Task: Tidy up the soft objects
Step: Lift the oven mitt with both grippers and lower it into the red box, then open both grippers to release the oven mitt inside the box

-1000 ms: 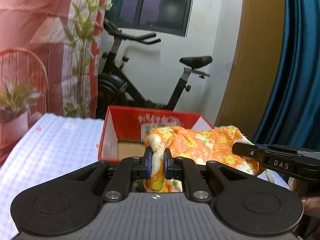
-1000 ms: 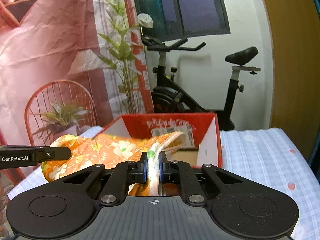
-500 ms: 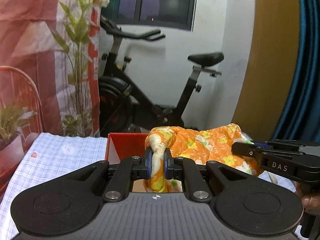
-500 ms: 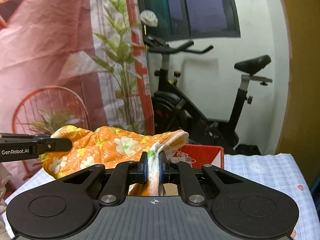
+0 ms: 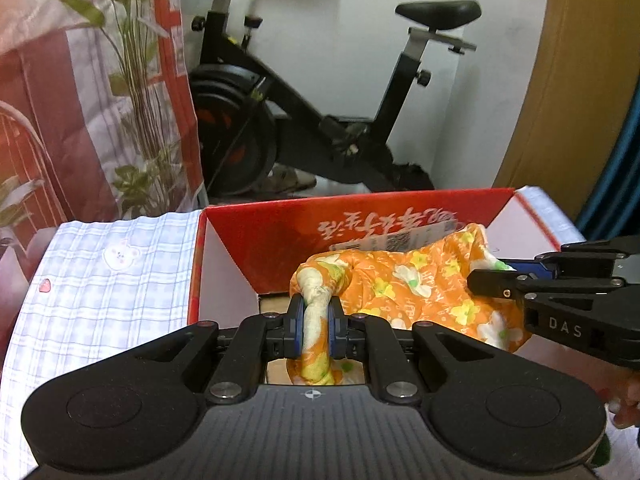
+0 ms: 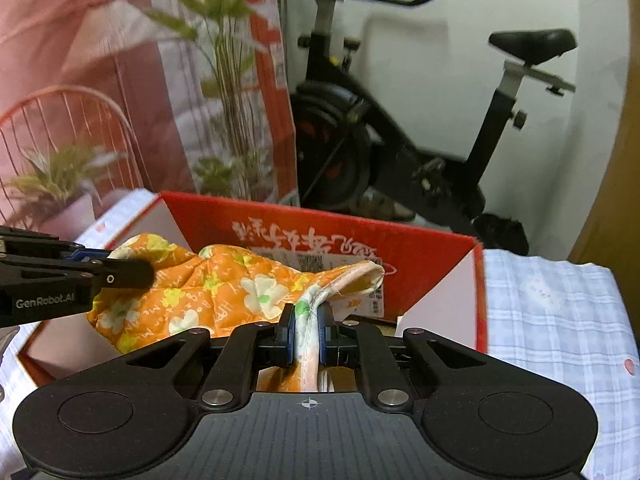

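An orange floral cloth [image 5: 416,284] hangs between my two grippers over the open red cardboard box [image 5: 280,236]. My left gripper [image 5: 316,328] is shut on the cloth's left end. My right gripper [image 6: 307,332] is shut on the cloth's [image 6: 224,292] right edge. The right gripper shows at the right of the left wrist view [image 5: 496,276]; the left gripper shows at the left of the right wrist view [image 6: 116,268]. The cloth sags into the box [image 6: 440,256], whose floor is mostly hidden.
The box stands on a blue-checked tablecloth [image 5: 104,280], also seen to the right [image 6: 560,320]. Behind are an exercise bike [image 5: 320,120], a plant [image 6: 228,80], a red wire chair [image 6: 60,120] and a red-and-white curtain.
Both grippers have tilted down and moved forward with the cloth. The cloth now hangs over and into the box, and the box fills more of both views.
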The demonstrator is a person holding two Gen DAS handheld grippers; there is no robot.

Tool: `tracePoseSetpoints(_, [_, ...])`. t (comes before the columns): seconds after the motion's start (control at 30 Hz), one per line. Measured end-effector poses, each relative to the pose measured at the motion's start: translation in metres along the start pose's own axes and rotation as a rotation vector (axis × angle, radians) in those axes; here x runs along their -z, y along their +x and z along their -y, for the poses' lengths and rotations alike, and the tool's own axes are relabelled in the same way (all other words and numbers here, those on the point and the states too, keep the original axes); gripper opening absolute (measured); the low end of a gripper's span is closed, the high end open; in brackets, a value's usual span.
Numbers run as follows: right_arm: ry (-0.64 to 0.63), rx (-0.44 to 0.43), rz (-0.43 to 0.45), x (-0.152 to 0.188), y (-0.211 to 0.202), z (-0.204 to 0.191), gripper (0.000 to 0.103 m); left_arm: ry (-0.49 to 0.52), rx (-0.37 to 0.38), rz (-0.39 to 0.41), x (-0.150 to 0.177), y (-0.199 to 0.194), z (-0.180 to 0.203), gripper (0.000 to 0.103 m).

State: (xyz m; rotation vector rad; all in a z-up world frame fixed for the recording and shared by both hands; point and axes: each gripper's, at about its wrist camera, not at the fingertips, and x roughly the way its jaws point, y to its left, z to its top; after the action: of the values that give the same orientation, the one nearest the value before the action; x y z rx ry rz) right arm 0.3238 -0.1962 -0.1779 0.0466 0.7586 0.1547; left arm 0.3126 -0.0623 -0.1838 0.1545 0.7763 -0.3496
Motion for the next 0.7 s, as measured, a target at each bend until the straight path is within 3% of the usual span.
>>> tracePoseSetpoints(0.3, [0.034,-0.023,-0.107,-0.007,0.028,0.006,0.015,0.034,-0.003,-0.036,-0.006,0.013,0.004,0.013])
tracePoseSetpoints(0.4, [0.061,0.001,-0.126,-0.004,0.031,0.008,0.028,0.059,-0.017,-0.033,-0.006,0.011,0.010,0.021])
tracePoseSetpoints(0.47, [0.060,0.016,-0.115,-0.003,0.028,0.008,0.032,0.077,-0.029,-0.030,-0.006,0.009,0.013,0.034])
tracePoseSetpoints(0.57, [0.047,0.028,-0.096,-0.004,0.021,0.006,0.040,0.083,-0.033,-0.009,-0.006,-0.003,0.011,0.040])
tracePoseSetpoints(0.7, [0.032,0.039,-0.081,-0.004,0.007,0.003,0.044,0.069,-0.042,0.016,-0.005,-0.022,0.009,0.041])
